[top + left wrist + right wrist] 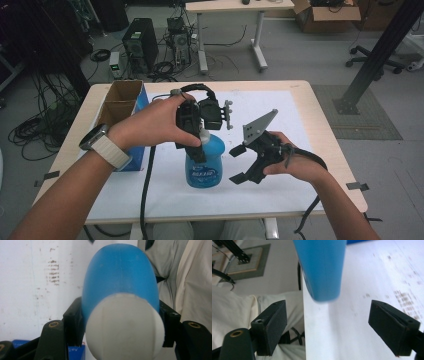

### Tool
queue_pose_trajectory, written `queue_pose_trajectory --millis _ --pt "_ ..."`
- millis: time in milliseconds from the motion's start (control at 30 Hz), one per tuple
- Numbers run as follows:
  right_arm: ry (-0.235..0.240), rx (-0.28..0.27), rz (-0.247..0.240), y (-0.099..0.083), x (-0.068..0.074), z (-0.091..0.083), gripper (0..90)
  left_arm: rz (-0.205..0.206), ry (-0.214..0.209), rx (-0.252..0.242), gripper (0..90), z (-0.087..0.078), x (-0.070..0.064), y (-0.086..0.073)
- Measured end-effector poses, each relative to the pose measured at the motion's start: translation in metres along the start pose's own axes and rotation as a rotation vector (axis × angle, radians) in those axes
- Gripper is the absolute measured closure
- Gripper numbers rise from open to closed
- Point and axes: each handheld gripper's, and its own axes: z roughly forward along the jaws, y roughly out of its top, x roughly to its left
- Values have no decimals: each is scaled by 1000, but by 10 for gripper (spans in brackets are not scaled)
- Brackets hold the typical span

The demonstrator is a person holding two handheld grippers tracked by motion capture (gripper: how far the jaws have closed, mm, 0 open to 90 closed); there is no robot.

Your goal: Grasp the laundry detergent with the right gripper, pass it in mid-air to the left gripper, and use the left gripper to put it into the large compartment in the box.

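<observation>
The blue bottle (204, 165) stands upright near the front of the bench (300, 95), its long axis vertical. The left tool (196, 150) is clamped on its neck under the white cap (125, 325) from above. The right tool (238, 164) (jaws spread wide, empty) sits just right of the body, level with it, mouth facing left.
</observation>
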Motion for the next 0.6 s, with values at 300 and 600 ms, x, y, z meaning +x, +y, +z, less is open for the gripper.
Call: queue_pose_trajectory --millis 300,600 --pt "-35 83 62 -12 2 -26 84 -162 59 13 378 -23 12 -11" --pt "-97 137 88 -20 2 -54 74 -356 108 3 378 -44 24 -25"
